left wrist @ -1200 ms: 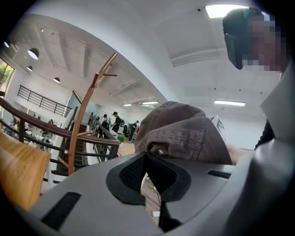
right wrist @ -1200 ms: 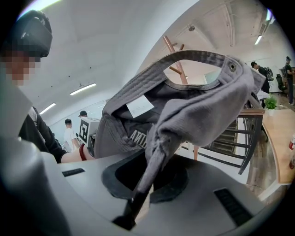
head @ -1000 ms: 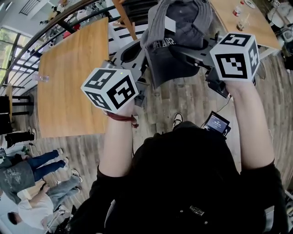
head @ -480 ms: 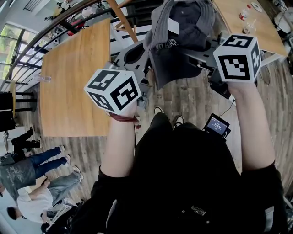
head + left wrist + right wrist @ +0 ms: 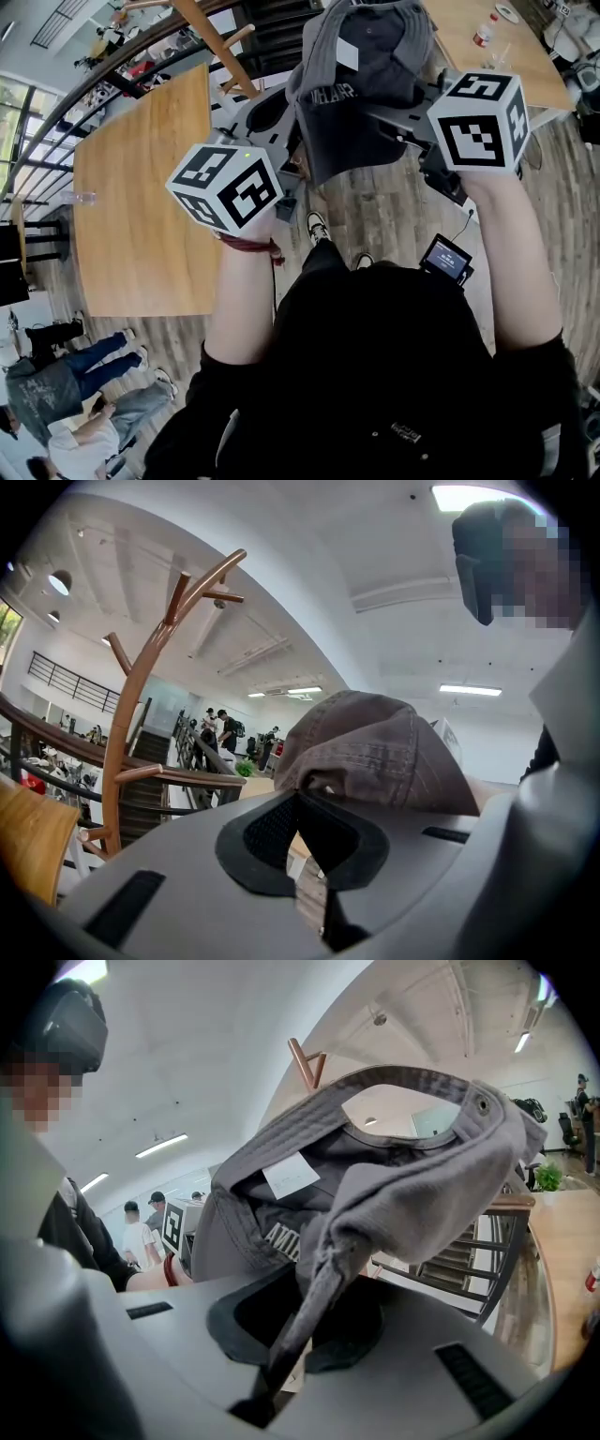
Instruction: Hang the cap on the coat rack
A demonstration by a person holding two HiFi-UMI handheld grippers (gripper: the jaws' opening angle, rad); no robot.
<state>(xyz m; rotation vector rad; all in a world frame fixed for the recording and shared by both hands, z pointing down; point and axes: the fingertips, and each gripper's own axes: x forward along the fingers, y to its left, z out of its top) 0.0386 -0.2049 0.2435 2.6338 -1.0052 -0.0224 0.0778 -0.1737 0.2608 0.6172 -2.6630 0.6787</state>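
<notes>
- Right gripper (image 5: 302, 1327) – jaws clamped on a fold of the cap (image 5: 403, 1180). The grey cloth runs straight down between the pads (image 5: 246, 1321), so the cap hangs with its hollow side towards this camera and the white label (image 5: 291, 1176) showing.
- Left gripper (image 5: 302, 806) – also closed, pinching the opposite rim. The crown bulges just above where its jaws meet.
- Two holds on opposite edges look deliberate. They keep the mouth of the cap spread and facing forward, so a peg could slip inside rather than snag on a fold.
- The cap is held up in front of the person, slung between the two grippers and well above the floor (image 5: 394, 211). It touches nothing but the jaws.
- The rack (image 5: 125, 733) stands ahead, a curved wooden pole with upturned pegs (image 5: 221, 572). In the left gripper view it is off to the left of the cap and apart from it. In the right gripper view one peg tip peeks over the cap's rim. The pegs in sight are bare.
- My reading is that this is the carry-in and hanging has not begun. Next, the open side must be raised over a peg tip before either grip lets go.
- Farther off, a table (image 5: 141, 216) sits below and left, and people (image 5: 221, 726) stand by a railing.
</notes>
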